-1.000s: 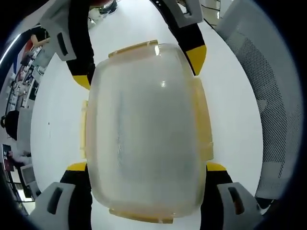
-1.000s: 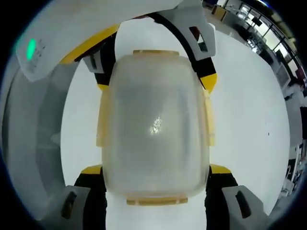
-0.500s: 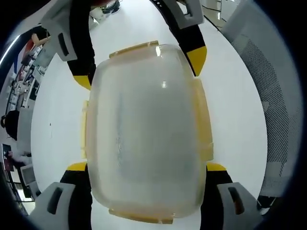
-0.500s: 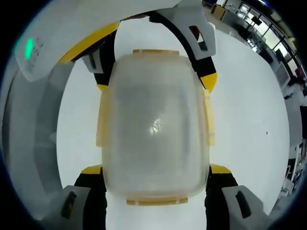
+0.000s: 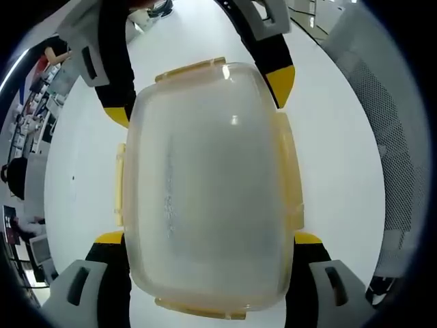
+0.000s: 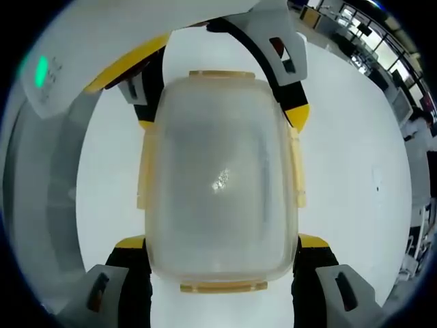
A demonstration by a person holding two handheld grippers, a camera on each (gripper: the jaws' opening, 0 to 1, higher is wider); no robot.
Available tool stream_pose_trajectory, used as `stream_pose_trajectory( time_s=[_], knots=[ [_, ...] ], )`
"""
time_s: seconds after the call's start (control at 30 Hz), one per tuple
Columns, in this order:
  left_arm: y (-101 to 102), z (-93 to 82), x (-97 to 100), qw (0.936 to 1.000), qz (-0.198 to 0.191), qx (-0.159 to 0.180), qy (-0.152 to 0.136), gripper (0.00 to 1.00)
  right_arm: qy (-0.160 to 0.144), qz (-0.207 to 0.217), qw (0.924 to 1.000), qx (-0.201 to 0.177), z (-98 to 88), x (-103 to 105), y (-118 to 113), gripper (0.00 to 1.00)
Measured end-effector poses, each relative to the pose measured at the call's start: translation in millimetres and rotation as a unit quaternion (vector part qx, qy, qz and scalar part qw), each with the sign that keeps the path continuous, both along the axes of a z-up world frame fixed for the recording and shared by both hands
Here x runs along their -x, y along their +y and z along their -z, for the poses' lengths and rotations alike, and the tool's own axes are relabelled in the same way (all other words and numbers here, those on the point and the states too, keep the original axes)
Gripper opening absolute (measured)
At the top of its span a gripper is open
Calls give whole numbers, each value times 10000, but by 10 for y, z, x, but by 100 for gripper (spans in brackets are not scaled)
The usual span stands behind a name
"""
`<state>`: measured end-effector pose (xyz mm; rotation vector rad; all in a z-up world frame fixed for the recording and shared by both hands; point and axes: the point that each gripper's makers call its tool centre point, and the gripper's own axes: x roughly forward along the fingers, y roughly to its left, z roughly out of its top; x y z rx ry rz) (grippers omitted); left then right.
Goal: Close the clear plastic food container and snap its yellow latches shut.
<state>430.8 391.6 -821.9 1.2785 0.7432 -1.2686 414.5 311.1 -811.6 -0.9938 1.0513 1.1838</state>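
In your left gripper view, your left gripper has its yellow-tipped fingers spread wide, one on each long side of the clear container, right against its walls near the closest end. Whether they press on the plastic or merely flank it, you cannot tell. The container lies on the white counter with its frosted lid on top, and the yellow latches line its edges: one long strip on each side, one at the near end and one at the far end. Beyond the far end, your right gripper reaches in from the top of that view, its fingers likewise spread and bracketing the far corners of the container. In your right gripper view the arrangement mirrors: your right gripper straddles the near end of the container, fingers apart and close beside the walls, with the side latches lying flat along the box. The left gripper comes in from the top there, one fingertip at each far corner. Past the counter, at the edges of both views, a meshed chair back and distant desks are visible.
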Motion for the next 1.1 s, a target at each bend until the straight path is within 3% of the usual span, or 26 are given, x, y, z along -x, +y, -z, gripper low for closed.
stream_pose_trajectory(
  time_s=[1.1],
  knots=[
    [-88, 2, -322, 10000, 8, 39, 5, 96, 0, 5, 10000, 35, 0, -320, -87, 85]
  ],
)
